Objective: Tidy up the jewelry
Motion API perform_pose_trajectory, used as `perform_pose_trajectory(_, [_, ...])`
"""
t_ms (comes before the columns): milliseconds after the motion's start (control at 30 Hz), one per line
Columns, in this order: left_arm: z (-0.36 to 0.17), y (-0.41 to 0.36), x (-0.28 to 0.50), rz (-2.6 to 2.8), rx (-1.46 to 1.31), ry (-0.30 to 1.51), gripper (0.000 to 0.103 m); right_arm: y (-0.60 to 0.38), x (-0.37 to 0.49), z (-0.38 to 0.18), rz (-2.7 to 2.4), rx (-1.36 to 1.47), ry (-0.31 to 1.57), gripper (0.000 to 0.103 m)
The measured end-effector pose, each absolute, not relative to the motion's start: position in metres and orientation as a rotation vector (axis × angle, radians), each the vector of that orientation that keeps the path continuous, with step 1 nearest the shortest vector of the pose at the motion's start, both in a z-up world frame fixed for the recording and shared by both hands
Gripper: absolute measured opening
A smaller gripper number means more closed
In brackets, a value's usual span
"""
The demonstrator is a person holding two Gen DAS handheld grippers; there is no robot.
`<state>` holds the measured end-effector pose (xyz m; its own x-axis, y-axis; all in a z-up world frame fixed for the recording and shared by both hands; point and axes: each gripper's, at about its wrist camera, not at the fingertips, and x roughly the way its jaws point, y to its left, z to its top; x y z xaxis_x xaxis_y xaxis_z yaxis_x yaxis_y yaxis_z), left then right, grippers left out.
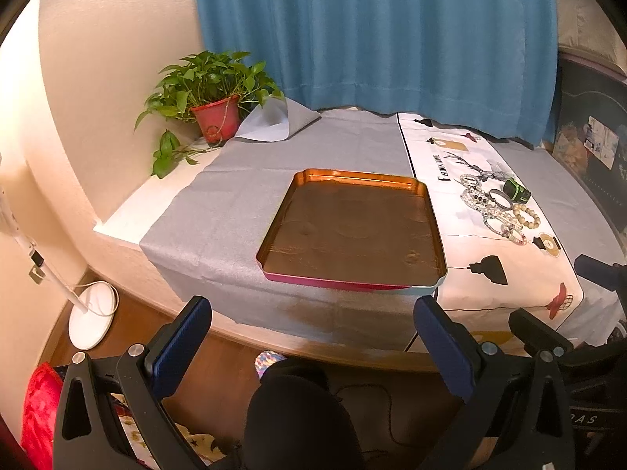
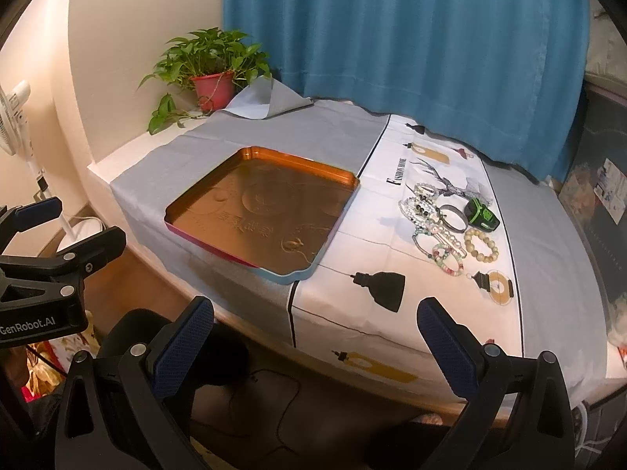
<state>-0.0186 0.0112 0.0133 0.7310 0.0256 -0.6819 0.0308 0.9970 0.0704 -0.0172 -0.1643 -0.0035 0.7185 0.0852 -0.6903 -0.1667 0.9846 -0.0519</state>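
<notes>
Left wrist view: the left gripper [image 1: 312, 337] hangs short of the surface, fingers spread and empty, facing the tray [image 1: 392, 178].

Right wrist view: the right gripper [image 2: 315, 338], likewise spread and empty, faces the bracelets [image 2: 439, 227] heaped right of the tray; they look light, loose and slippery, best pinched across one beaded strand.

glossy metal tray [image 2: 250, 217], matt cloth [image 2: 219, 137], beaded bracelets [image 2: 481, 246]

Home room, likely a bedroom: blue curtain [image 1: 372, 35], potted plant [image 1: 207, 90], standing fan [image 2: 15, 117], cloth-covered table [image 2: 333, 133], wooden floor [image 1: 149, 313].
</notes>
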Motion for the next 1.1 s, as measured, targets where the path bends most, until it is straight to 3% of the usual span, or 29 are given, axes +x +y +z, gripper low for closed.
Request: perform_pose_trajectory(1100, [0.0148,0.0127,-0.0232,0.005,0.096,0.752,0.103,-0.1647,-0.0237,-0.0046,0.144,-0.113,0.759,0.103])
